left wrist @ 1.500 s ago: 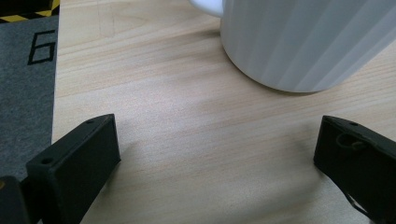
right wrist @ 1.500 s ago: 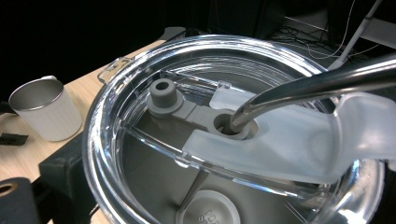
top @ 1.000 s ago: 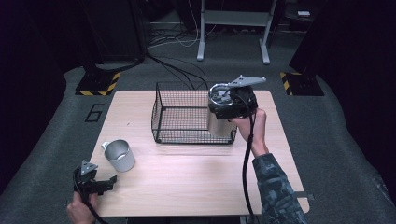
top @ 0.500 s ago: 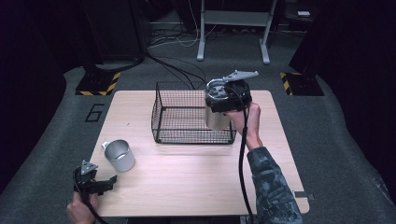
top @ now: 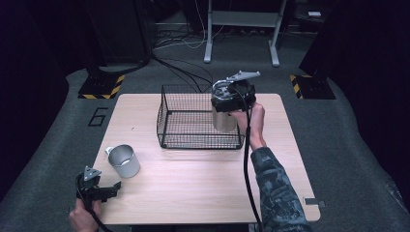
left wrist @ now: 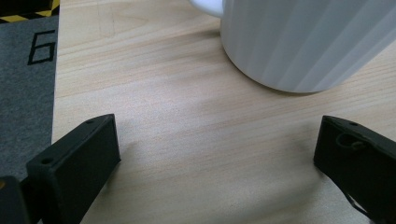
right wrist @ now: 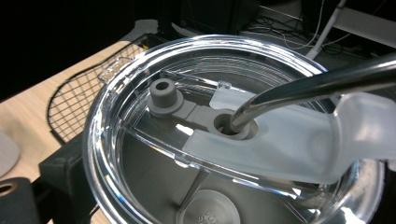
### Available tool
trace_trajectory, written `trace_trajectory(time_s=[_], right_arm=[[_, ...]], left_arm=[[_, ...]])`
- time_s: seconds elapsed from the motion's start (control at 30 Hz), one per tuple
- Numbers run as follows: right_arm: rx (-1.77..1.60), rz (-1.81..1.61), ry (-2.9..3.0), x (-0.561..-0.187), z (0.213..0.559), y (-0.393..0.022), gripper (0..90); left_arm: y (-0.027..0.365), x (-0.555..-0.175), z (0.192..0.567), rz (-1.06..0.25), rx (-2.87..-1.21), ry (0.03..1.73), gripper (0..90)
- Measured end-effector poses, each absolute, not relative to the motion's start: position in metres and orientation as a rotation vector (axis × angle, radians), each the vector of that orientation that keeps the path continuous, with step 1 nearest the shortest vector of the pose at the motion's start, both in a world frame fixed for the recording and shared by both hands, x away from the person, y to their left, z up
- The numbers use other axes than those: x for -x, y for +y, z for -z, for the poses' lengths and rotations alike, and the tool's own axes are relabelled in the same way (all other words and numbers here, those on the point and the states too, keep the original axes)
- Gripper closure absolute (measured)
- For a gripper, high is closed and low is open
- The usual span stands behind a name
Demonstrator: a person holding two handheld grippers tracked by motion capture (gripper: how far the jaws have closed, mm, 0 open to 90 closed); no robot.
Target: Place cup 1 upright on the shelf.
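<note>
R gripper (top: 227,104) was clamped on a steel tumbler (top: 224,120) w/ clear lid (right wrist: 224,135) and metal straw (right wrist: 317,84), held over the right end of the wire basket (top: 167,126), apparently partway inside and prob. not set on the floor. L gripper (top: 104,189) sat at the table's (top: 203,183) near-left corner, jaws spread wide, nothing between them, just short of a metal cup (top: 123,161). Judged approx. halfway: tumbler nearly in, release pending; cup untouched on the wood, likely next for basket.
</note>
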State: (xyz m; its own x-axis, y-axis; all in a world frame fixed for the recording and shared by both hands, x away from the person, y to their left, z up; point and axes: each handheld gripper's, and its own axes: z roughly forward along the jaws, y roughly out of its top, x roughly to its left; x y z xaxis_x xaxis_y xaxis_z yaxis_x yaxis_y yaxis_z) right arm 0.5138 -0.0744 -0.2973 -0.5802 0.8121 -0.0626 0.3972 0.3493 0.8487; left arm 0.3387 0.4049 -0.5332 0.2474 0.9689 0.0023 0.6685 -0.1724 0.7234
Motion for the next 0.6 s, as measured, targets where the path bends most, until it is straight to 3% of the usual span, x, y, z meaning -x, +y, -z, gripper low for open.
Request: trace_trajectory(time_s=[0.6], right_arm=[[-1.125,-1.088,2.139,-0.539,0.329,-0.068,3.2]], left_arm=[[0.405,-0.339,0.533,-0.641,-1.918,1.488,0.2]])
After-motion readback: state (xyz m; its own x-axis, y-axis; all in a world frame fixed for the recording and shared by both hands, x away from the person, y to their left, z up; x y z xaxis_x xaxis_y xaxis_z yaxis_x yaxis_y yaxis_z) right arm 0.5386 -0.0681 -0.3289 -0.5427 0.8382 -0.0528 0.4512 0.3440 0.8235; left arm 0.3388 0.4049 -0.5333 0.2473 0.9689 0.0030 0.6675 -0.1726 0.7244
